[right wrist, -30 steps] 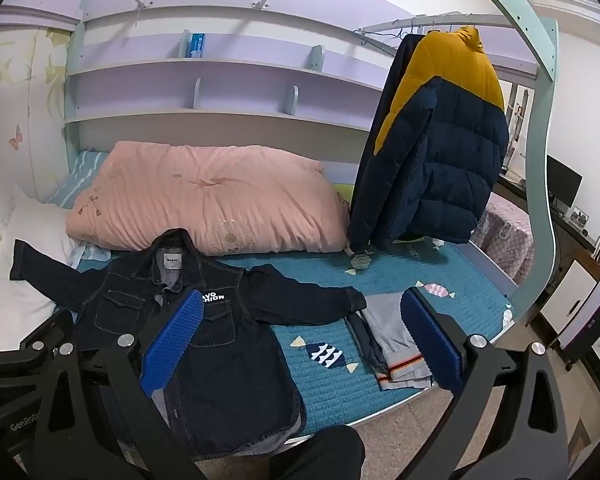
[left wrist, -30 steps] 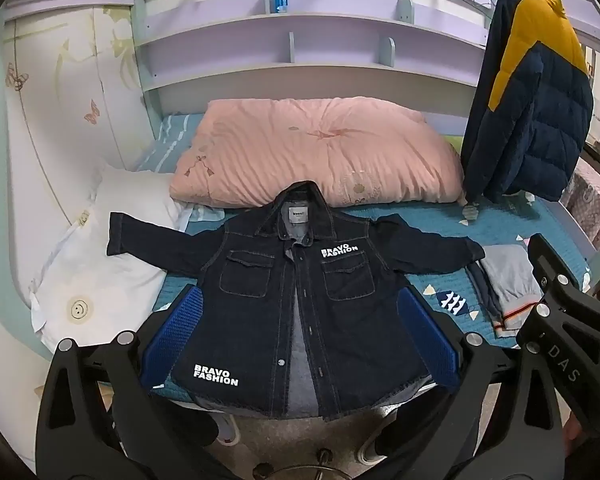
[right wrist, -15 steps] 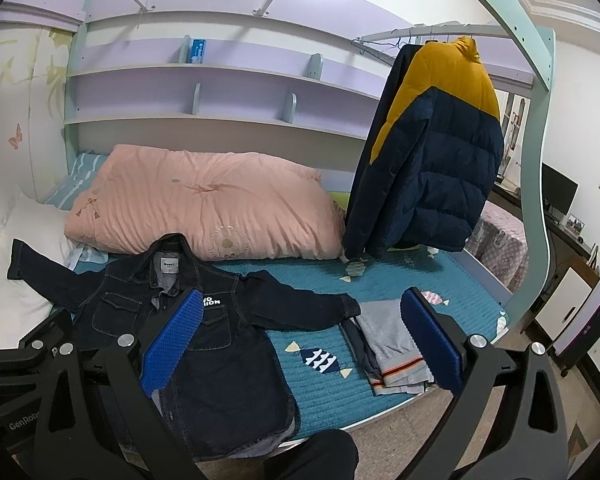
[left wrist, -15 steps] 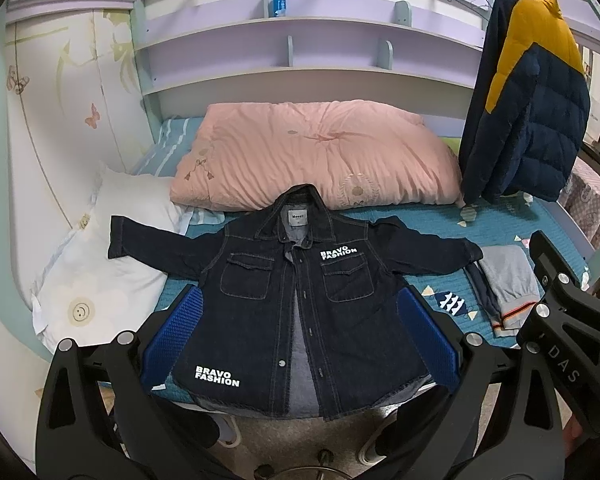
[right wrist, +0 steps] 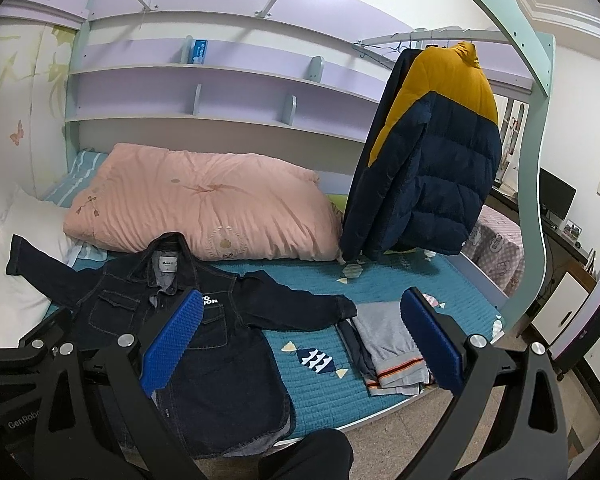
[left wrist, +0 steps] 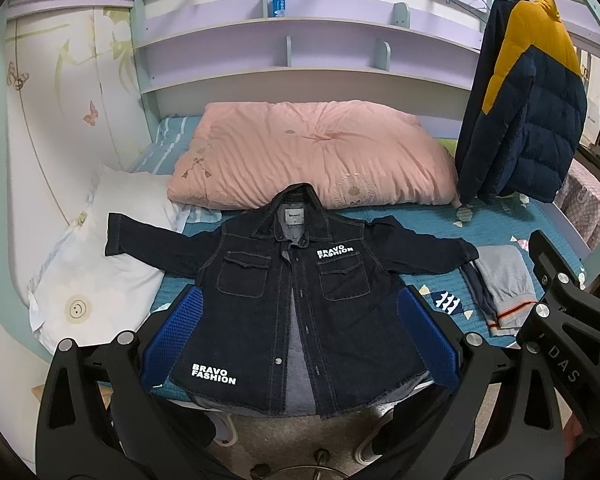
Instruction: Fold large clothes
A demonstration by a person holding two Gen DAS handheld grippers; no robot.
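Observation:
A dark denim jacket (left wrist: 300, 304) with white "BRAVO FASHION" print lies spread flat, front up and sleeves out, on the teal bed (left wrist: 496, 224); its hem hangs over the front edge. It also shows in the right wrist view (right wrist: 220, 344). My left gripper (left wrist: 300, 340) is open and empty, held in front of the jacket's hem. My right gripper (right wrist: 300, 340) is open and empty, over the bed edge to the right of the jacket. The right gripper's body shows at the right of the left wrist view (left wrist: 564, 320).
A folded grey garment pile (left wrist: 504, 288) lies right of the jacket's sleeve, also in the right wrist view (right wrist: 388, 344). A pink quilt (left wrist: 316, 160) lies behind, a white pillow (left wrist: 96, 272) at the left. A navy-yellow puffer coat (right wrist: 428, 152) hangs at the right. Shelves run along the back wall.
Both grippers have drawn back and risen slightly; the view of the bed has shifted down a little. The jacket has not moved.

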